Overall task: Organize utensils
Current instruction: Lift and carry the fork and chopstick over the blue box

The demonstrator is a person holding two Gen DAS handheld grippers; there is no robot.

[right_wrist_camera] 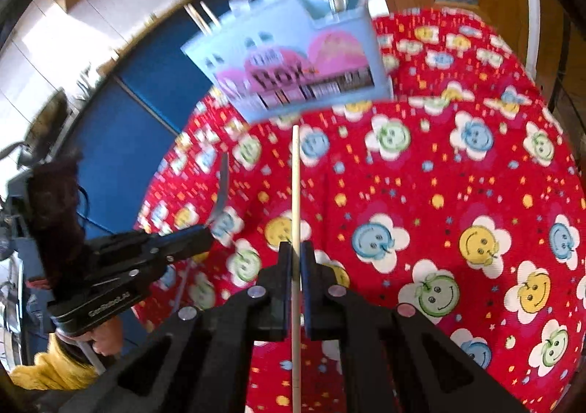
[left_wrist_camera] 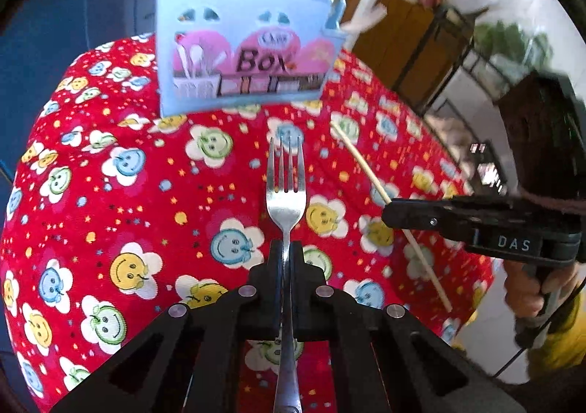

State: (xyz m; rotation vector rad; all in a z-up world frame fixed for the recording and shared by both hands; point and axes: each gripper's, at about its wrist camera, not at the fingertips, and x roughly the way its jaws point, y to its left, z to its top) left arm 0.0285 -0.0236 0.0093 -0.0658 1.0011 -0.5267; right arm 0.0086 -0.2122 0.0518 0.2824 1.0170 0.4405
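In the left wrist view, we see the left gripper (left_wrist_camera: pixel 286 248) with its fingers (left_wrist_camera: pixel 275 266) closed on the handle of a metal fork (left_wrist_camera: pixel 285 189), whose tines point forward toward the utensil box (left_wrist_camera: pixel 241 46). The fork is above a round worktop (left_wrist_camera: pixel 110 156) covered with a red cloth that has smiling flower faces in blue, yellow and green. The light blue box stands at the far side of the worktop and carries the word "Box" on pink shapes; spoons and forks stand in it, a little blurred. At the right, the right gripper (left_wrist_camera: pixel 388 215) holds a thin wooden stick (left_wrist_camera: pixel 360 160), and a hand (left_wrist_camera: pixel 531 288) with a yellow sleeve grips its handle. Behind the worktop we see a blue wall panel on the left and wooden furniture with dark metal shelves on the right.

In the right wrist view, the right gripper (right_wrist_camera: pixel 297 255) has its fingers (right_wrist_camera: pixel 284 266) closed on the wooden stick (right_wrist_camera: pixel 296 185), which points straight toward the utensil box (right_wrist_camera: pixel 293 61). The left gripper (right_wrist_camera: pixel 205 233) is at the left with the fork (right_wrist_camera: pixel 221 193) seen from the side. The same red cloth covers the worktop (right_wrist_camera: pixel 457 174). Beyond it we see the blue panel, a pale tiled floor and a wooden door.
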